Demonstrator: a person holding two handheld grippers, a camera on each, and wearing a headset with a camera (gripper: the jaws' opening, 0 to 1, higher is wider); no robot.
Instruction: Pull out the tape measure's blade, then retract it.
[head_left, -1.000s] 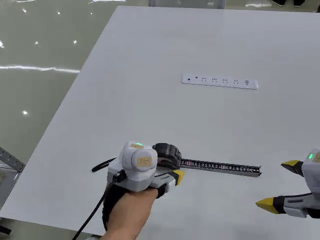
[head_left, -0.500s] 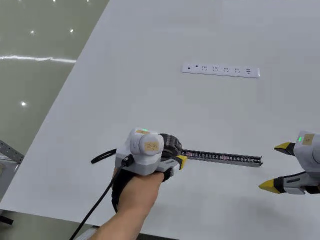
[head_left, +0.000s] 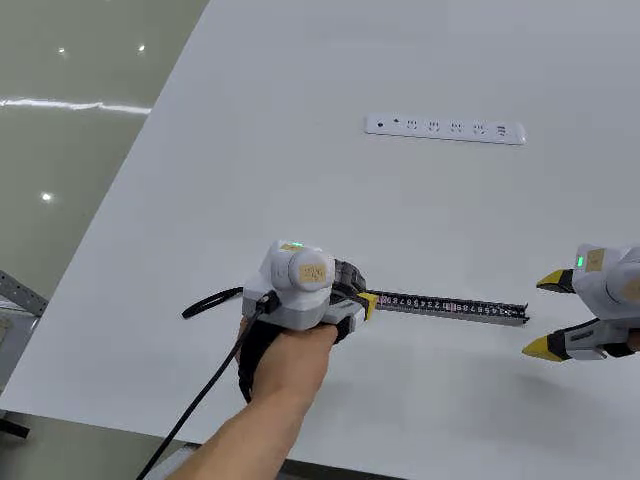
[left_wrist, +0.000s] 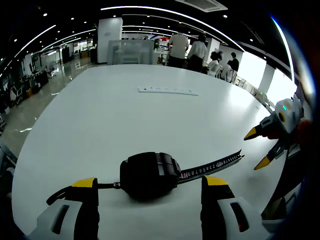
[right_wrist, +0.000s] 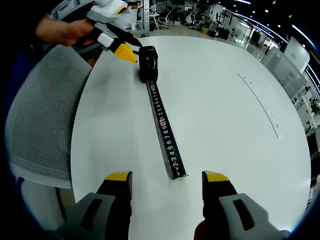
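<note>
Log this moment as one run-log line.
phase: blade extended | left gripper: open, straddling tape measure case | right gripper: open at blade tip, not gripping | blade: flat on table

I see the tape measure (left_wrist: 149, 175) lying on the table (head_left: 300, 150) near the front edge. Its case sits between the left gripper's (left_wrist: 150, 182) jaws with a gap on each side, and the blade (head_left: 450, 306) runs out flat to the right. The right gripper (head_left: 545, 314) is just past the blade tip, apart from it. The power strip (head_left: 445, 128) lies well behind, roughly parallel to the blade.
</note>
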